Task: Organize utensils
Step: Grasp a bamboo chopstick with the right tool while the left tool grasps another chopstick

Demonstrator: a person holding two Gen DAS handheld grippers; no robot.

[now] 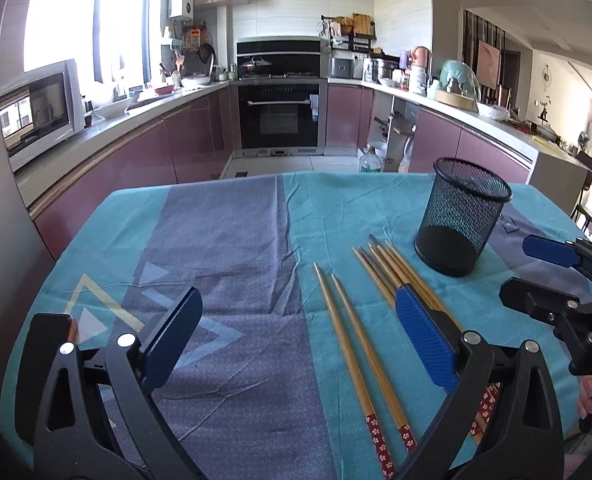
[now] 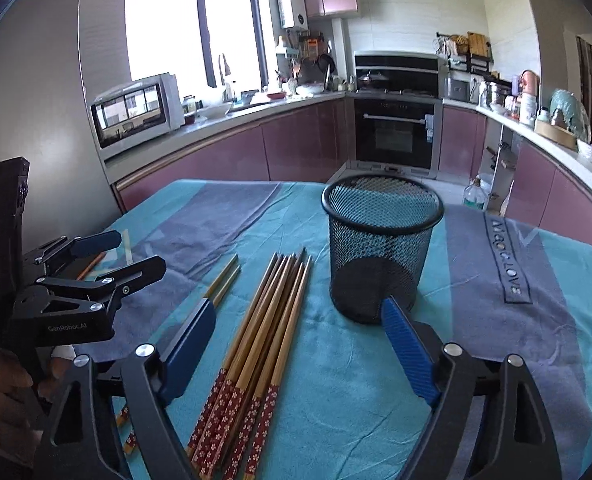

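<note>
A black mesh cup [image 1: 461,216] [image 2: 379,248] stands upright and empty on the cloth. To its left lies a bundle of several wooden chopsticks [image 2: 264,328] [image 1: 391,268] with red flowered ends. A separate pair of chopsticks [image 1: 355,352] [image 2: 224,280] lies further left. My left gripper [image 1: 299,332] hovers open over the cloth, and the pair lies in view between its blue pads [image 1: 423,332]. My right gripper [image 2: 299,344] is open above the bundle, its right pad near the cup's base. Each gripper shows in the other's view: right gripper [image 1: 543,276], left gripper [image 2: 124,256].
A teal and grey tablecloth [image 1: 224,248] covers the table; its far edge drops to the kitchen floor. Purple cabinets, an oven [image 1: 280,116] and a microwave [image 2: 136,116] stand behind. A hand [image 2: 0,384] holds the left gripper's handle.
</note>
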